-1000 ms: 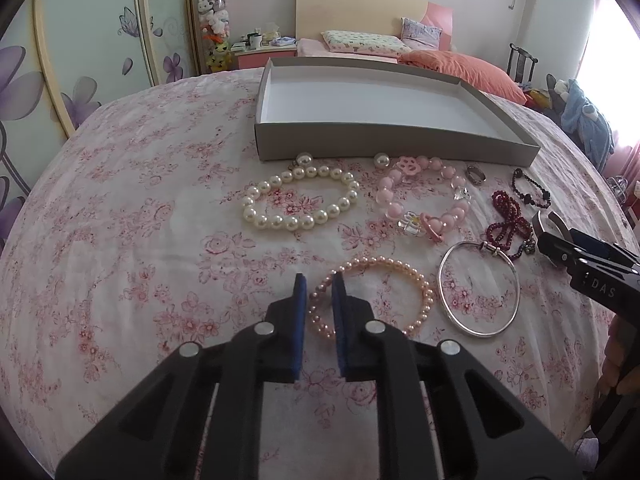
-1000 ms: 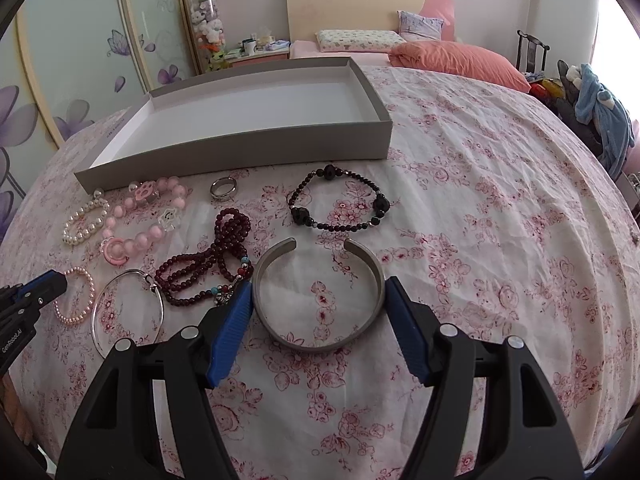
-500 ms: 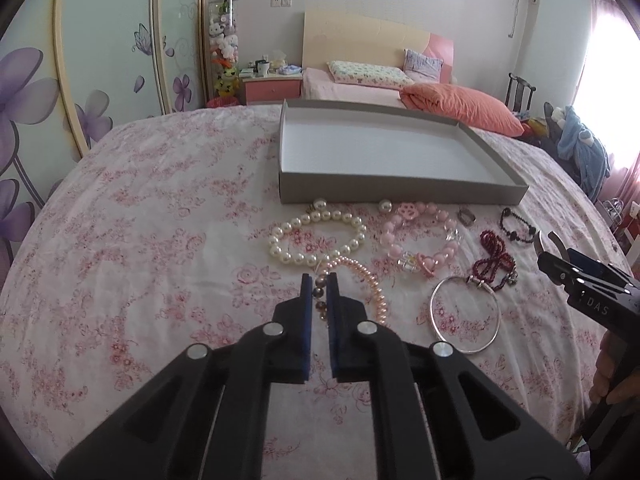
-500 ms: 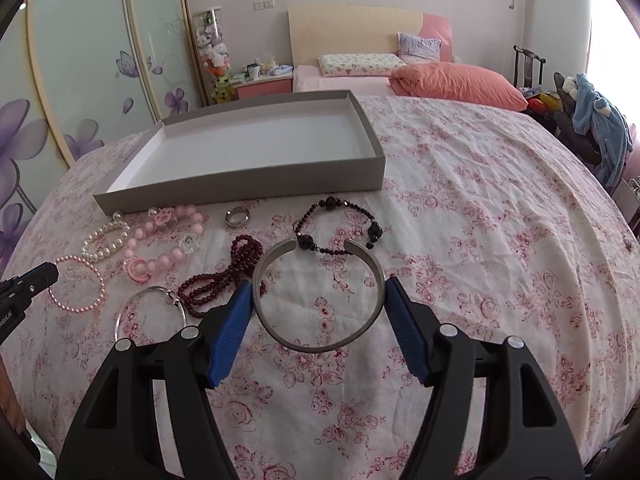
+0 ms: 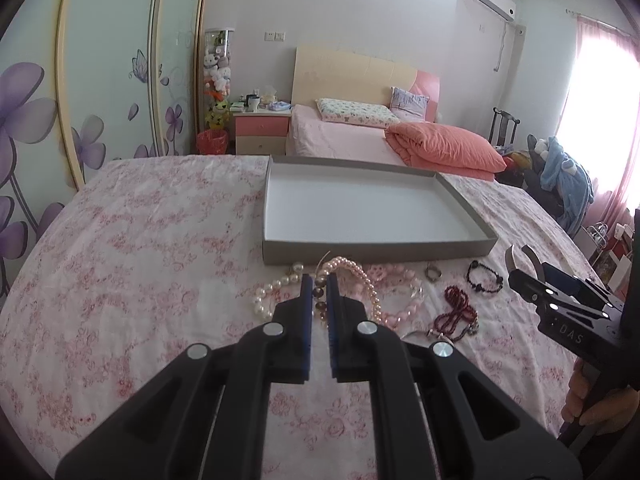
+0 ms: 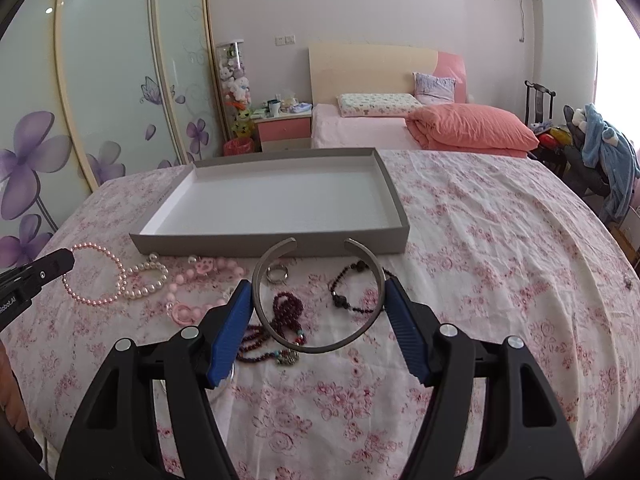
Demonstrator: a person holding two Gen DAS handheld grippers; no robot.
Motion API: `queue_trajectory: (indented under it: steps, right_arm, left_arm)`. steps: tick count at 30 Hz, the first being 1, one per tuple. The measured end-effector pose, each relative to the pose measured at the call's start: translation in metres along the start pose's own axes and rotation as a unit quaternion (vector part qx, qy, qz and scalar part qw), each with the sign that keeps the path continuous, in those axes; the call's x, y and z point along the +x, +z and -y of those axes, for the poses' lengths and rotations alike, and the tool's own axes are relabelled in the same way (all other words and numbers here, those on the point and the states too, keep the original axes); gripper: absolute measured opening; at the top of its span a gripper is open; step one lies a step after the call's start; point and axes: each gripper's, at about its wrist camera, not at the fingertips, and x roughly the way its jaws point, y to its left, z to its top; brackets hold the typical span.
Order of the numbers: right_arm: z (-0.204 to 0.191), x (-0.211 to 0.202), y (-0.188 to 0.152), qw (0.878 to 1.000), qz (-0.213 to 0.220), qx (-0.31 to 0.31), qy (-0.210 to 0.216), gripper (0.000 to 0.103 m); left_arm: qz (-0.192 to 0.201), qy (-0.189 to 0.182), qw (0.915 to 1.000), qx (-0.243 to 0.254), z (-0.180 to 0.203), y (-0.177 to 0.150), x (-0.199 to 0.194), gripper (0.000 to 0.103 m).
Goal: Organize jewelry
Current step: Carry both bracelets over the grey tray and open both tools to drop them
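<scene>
**Inspector:** While both pieces hang clear of the floral bedspread (image 6: 500, 240), neither has reached the grey tray (image 6: 280, 196), which holds nothing. State of the tongs?

**Assistant:** The left tongs (image 5: 319, 280) stand narrow, pinching the pink pearl bracelet (image 6: 96, 276) at its dark clasp beads; the loop dangles just short of the tray's near wall. The right tongs (image 6: 318, 300) stand wide, braced on the outer sides of the open silver cuff (image 6: 316, 296), its gap facing the tray.

**Inspector:** Step in hand?

**Assistant:** Transport, in my judgement: two items lifted, delivery pending. The white pearl bracelet (image 6: 148, 280), ring (image 6: 277, 273), dark bead bracelet (image 6: 352, 288) and maroon bead strand (image 6: 280, 320) remain on the bedspread.

**Inspector:** Next requirement?

**Assistant:** Carry each piece forward over the near wall, lower it onto the white floor, then release, keeping the two apart so the dangling loop does not snag the cuff.
</scene>
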Motion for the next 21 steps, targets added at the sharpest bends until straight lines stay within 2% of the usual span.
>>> queue_trajectory:
  steps: [12, 21]
  right_arm:
    - [0.002, 0.018, 0.062, 0.998, 0.054, -0.003, -0.007, 0.067]
    - [0.003, 0.057, 0.091, 0.997, 0.071, -0.003, -0.009, 0.067]
  left_arm:
    - [0.053, 0.007, 0.9985, 0.013, 0.012, 0.063, 0.021, 0.008]
    - [0.053, 0.021, 0.9984, 0.001, 0.012, 0.099, 0.072, 0.008]
